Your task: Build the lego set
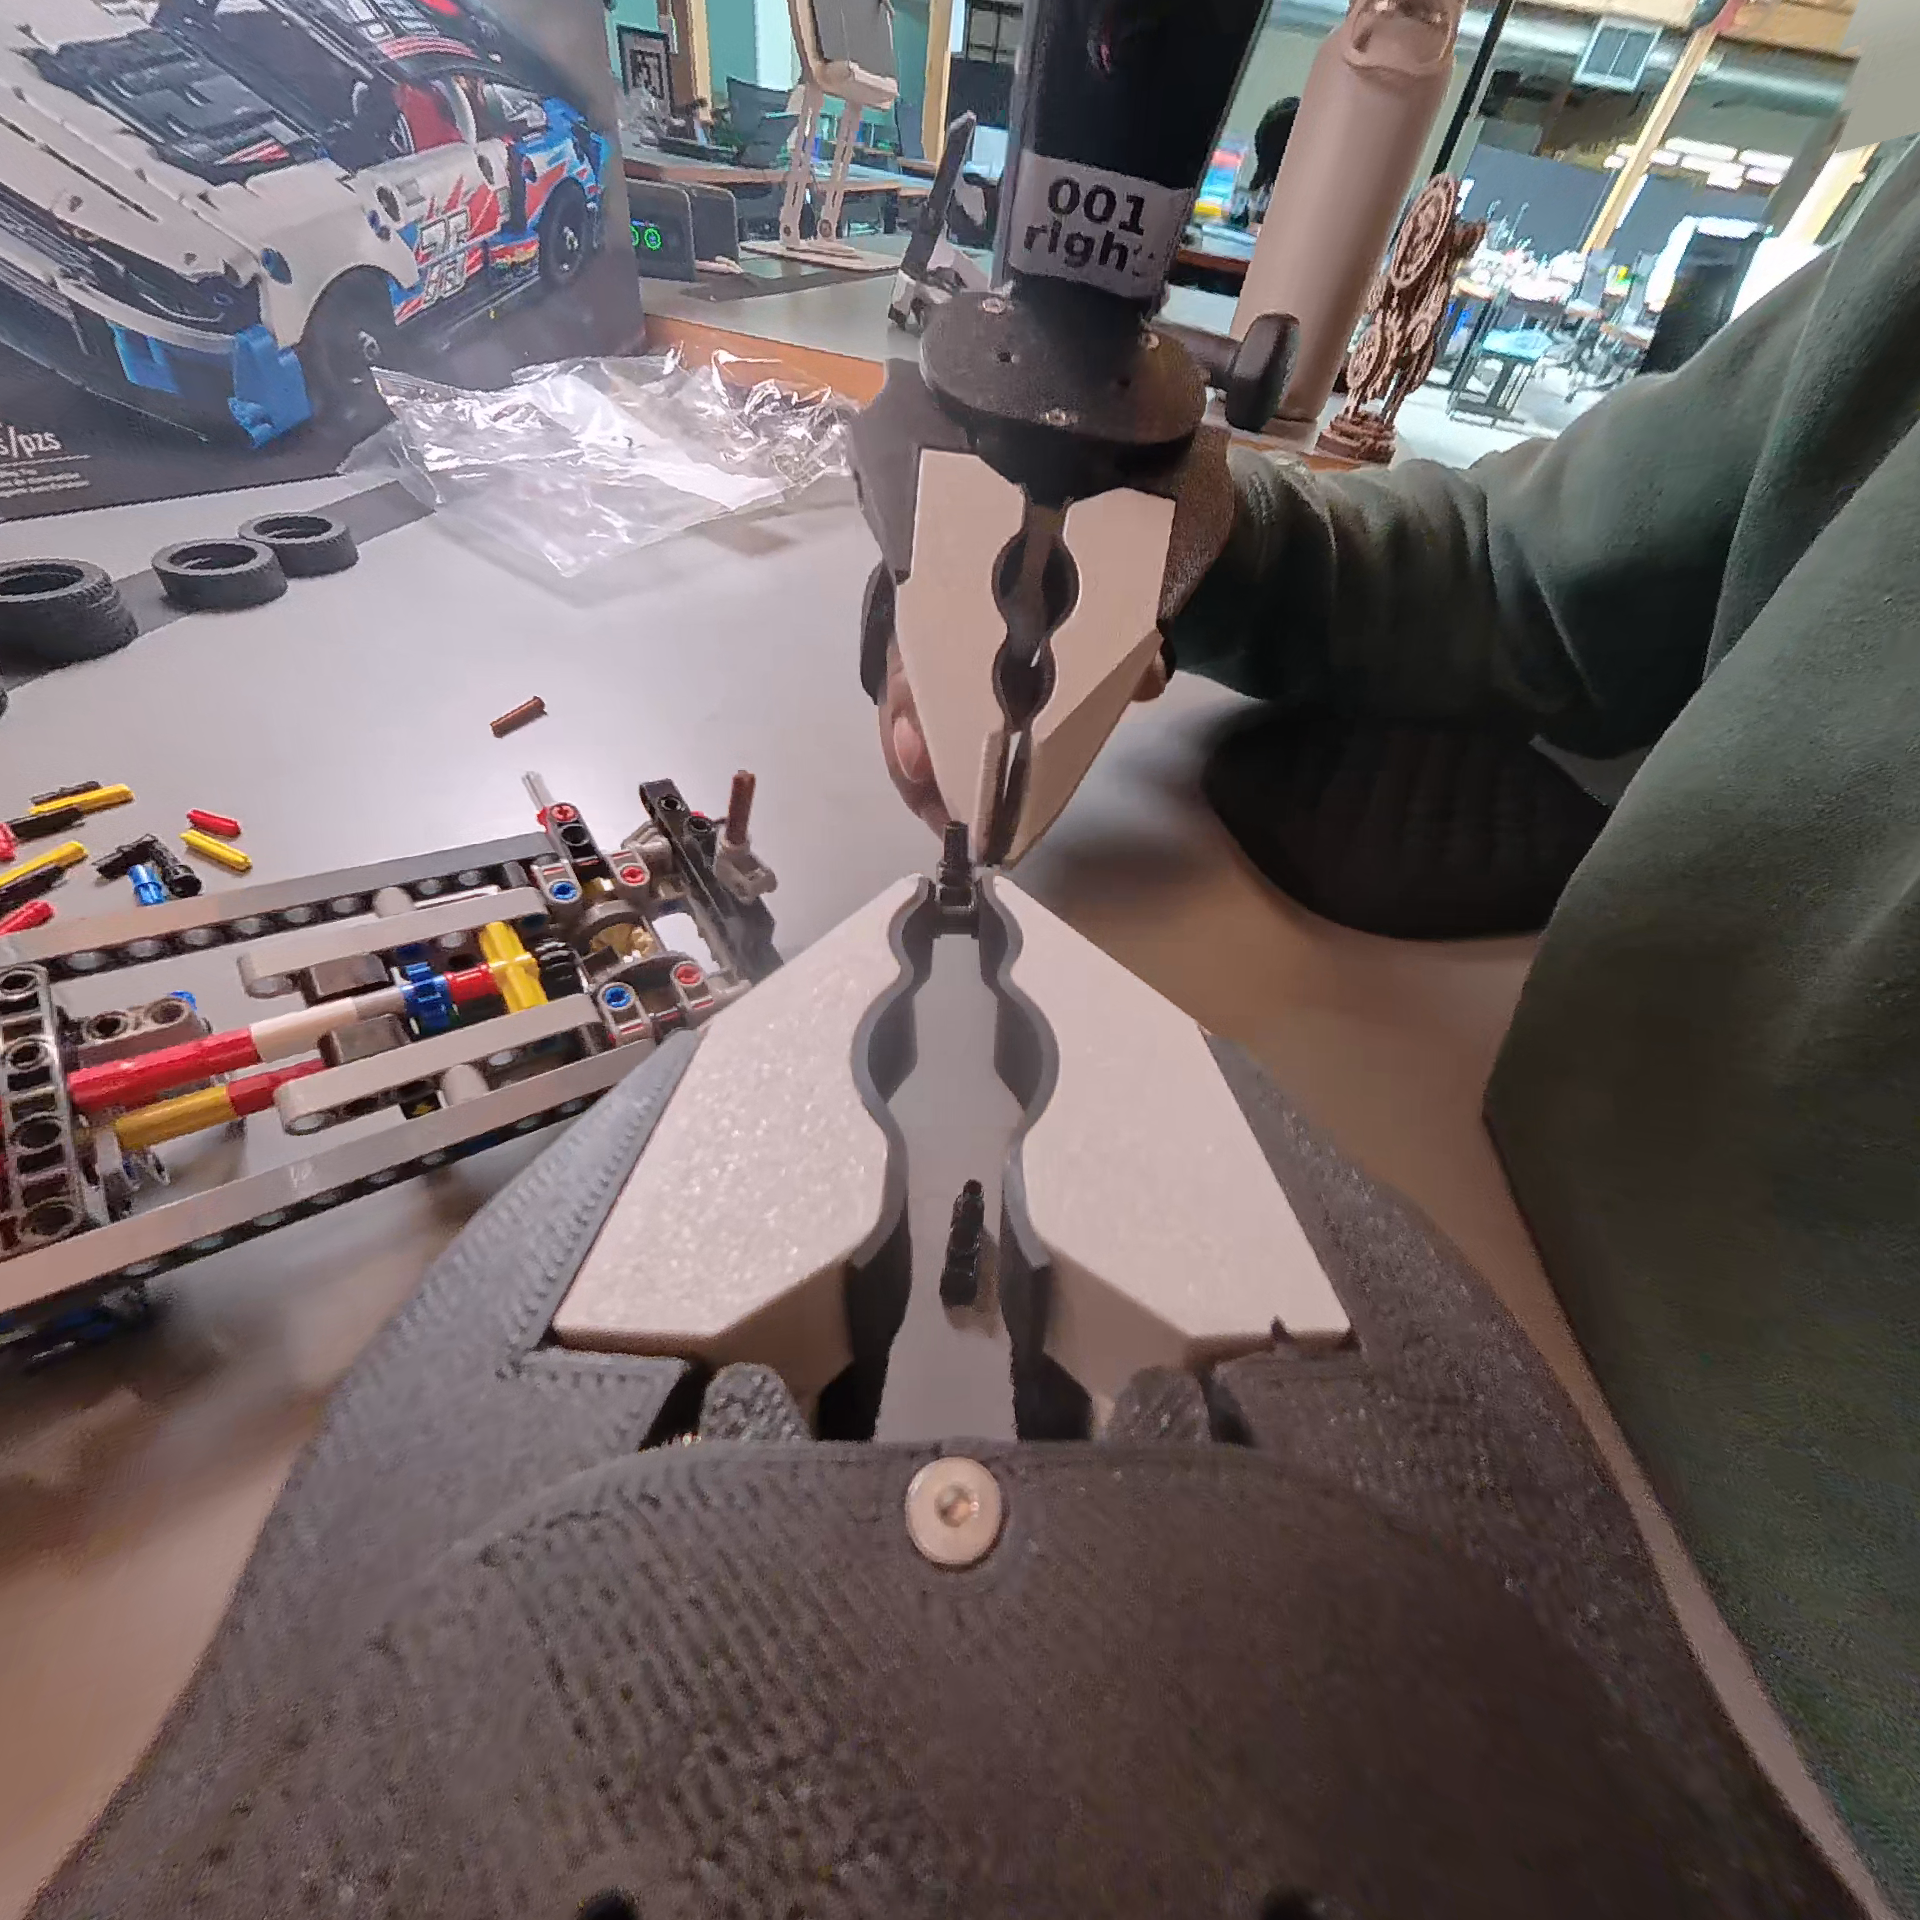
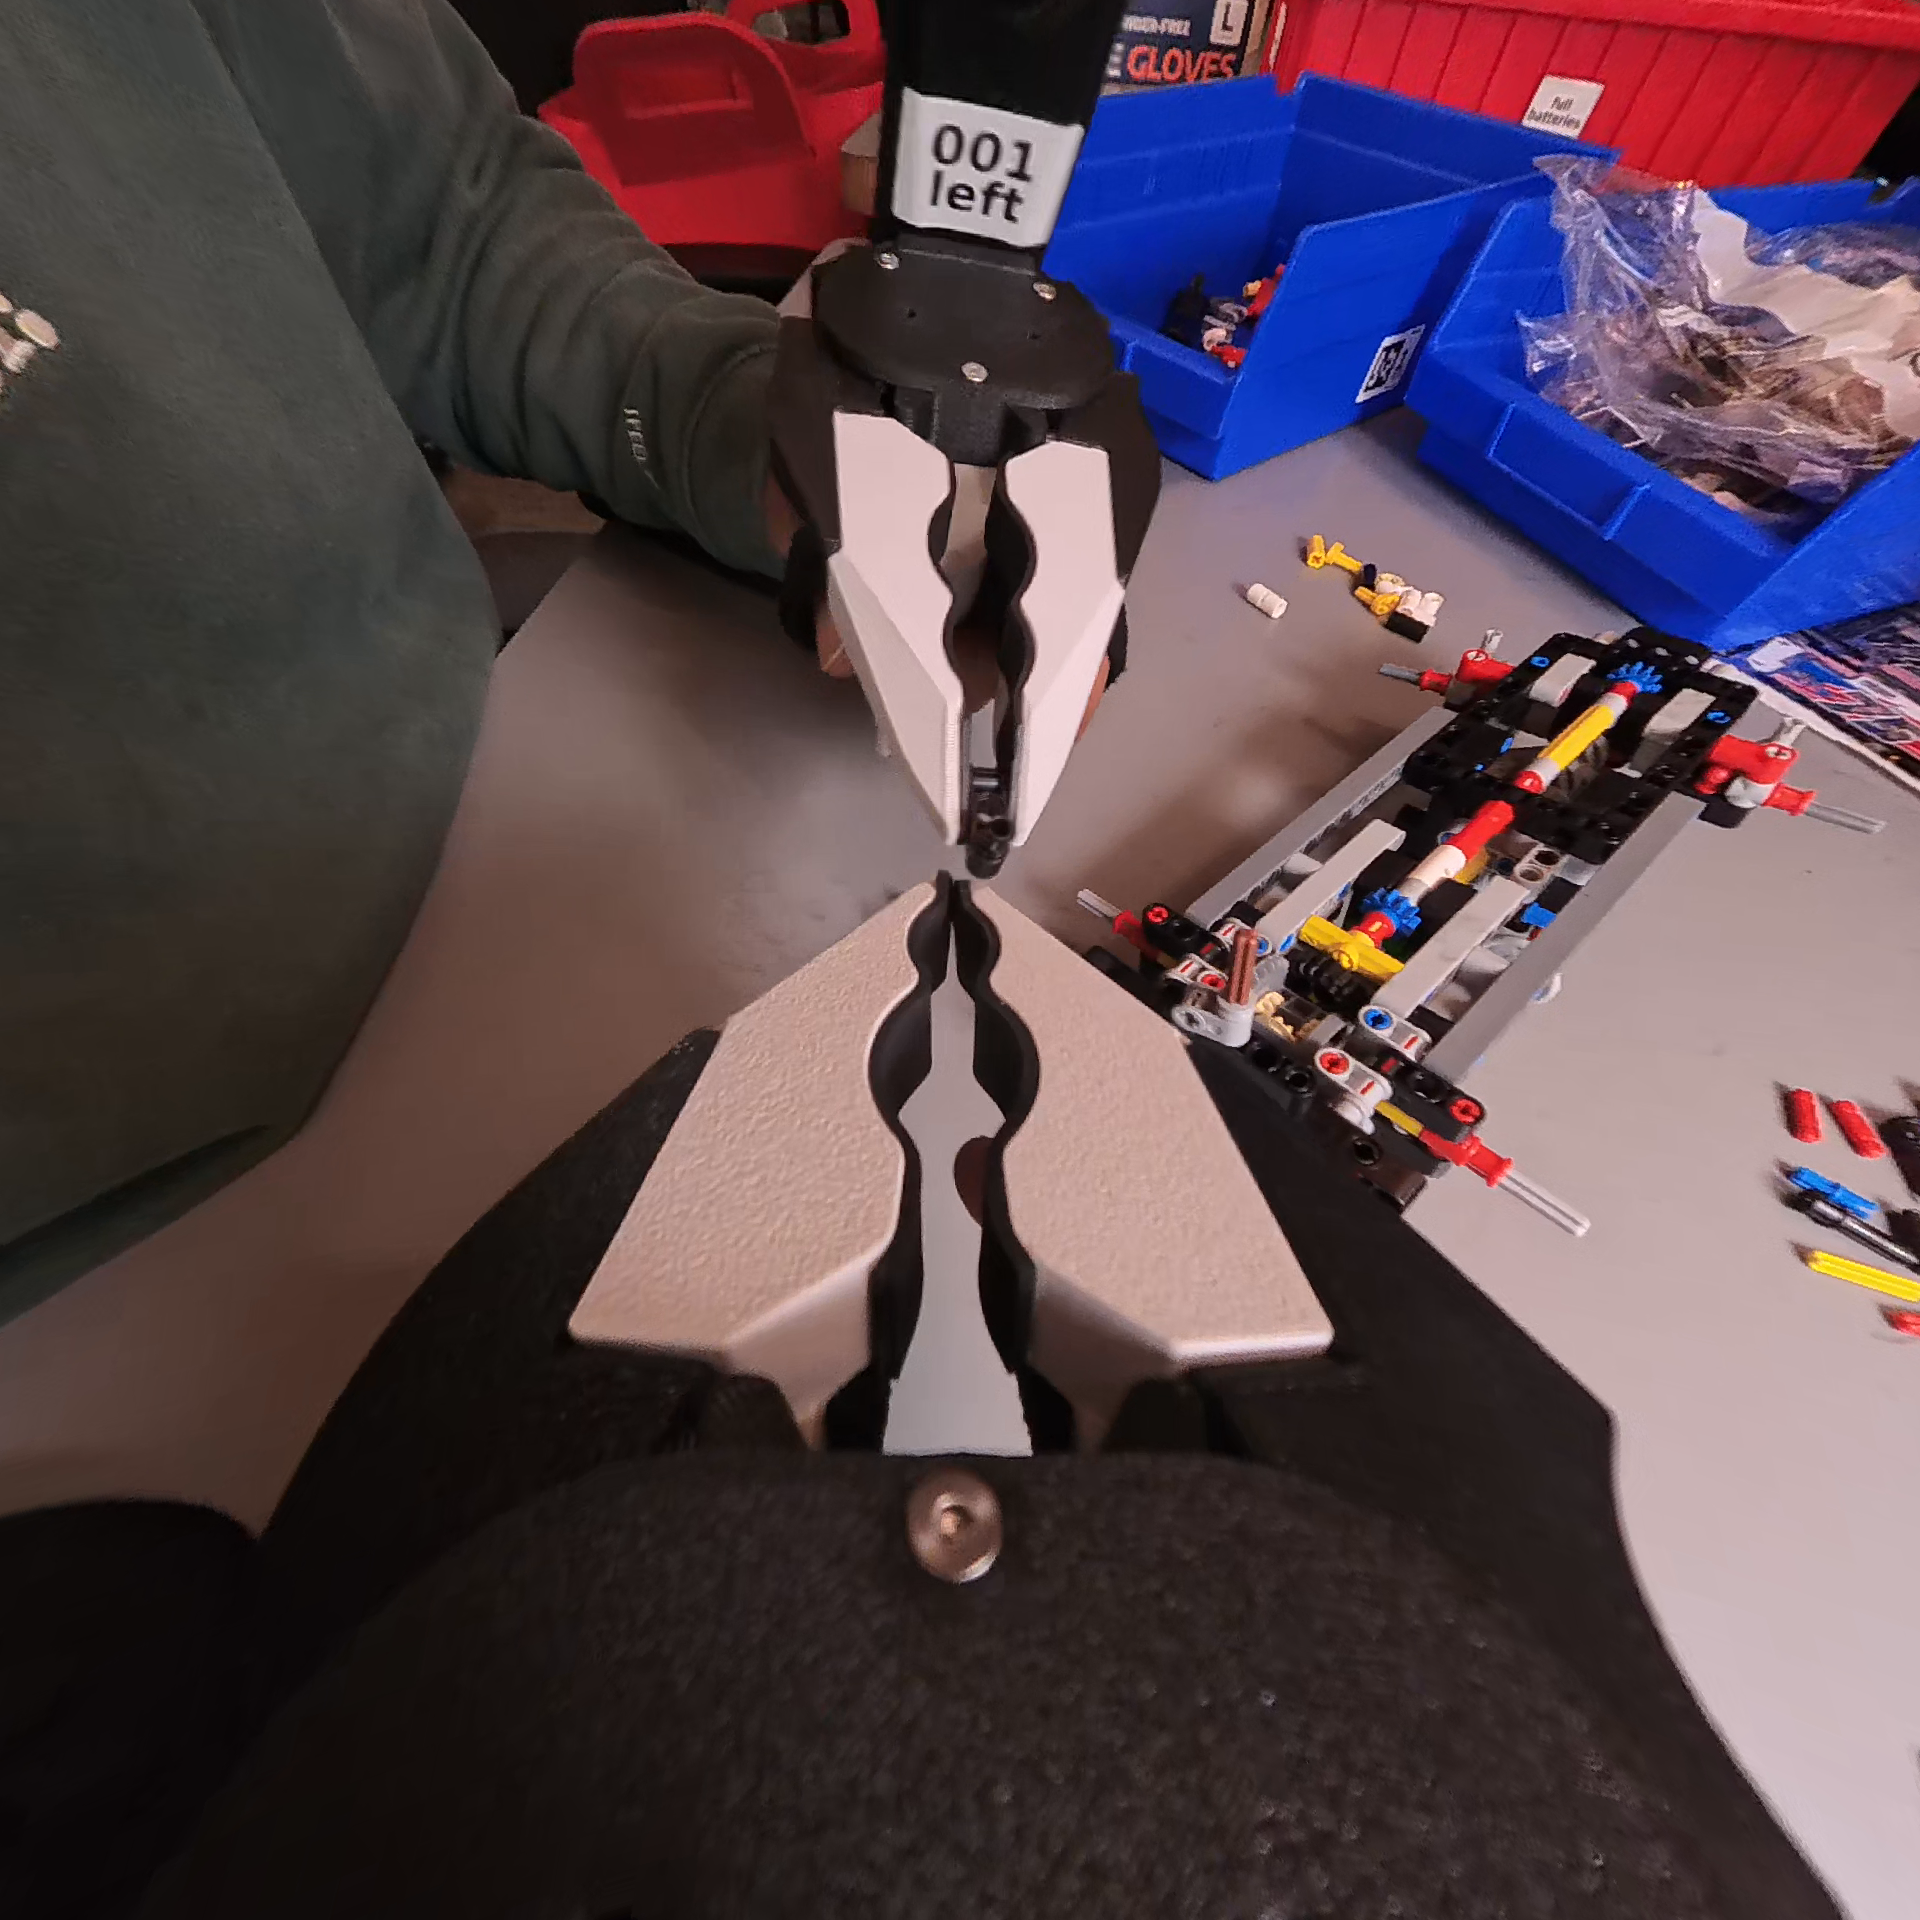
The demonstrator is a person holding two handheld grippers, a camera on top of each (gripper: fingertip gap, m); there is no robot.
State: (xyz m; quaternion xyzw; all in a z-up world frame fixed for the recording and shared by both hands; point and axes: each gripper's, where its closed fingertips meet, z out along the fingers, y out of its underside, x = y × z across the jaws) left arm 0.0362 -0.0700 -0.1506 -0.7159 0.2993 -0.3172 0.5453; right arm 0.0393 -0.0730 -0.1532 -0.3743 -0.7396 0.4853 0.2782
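My left gripper (image 1: 956, 899) is shut on a small black connector piece (image 1: 956, 891), held above the grey table (image 1: 623, 675). A black pin (image 1: 954, 840) sticks out of that piece. My right gripper (image 1: 1000, 831) comes in from the other side, tip to tip. Its jaws are shut with nothing between them, and its tips touch the side of the pin. In the right wrist view my right gripper (image 2: 950, 891) sits just short of the left gripper (image 2: 987, 831) and its black piece (image 2: 987, 816). The half-built chassis (image 1: 312, 1018) lies to the left; it also shows in the right wrist view (image 2: 1455, 914).
A second black pin (image 1: 961, 1242) shows through the gap between my left fingers. Loose pins (image 1: 104, 842), a brown axle (image 1: 517, 717), tyres (image 1: 218, 571), a plastic bag (image 1: 603, 447) and the set's box (image 1: 260, 208) lie around. Blue bins (image 2: 1299, 260) stand behind. A green sleeve (image 1: 1558, 582) is close. The grippers are tip to tip, or close to it.
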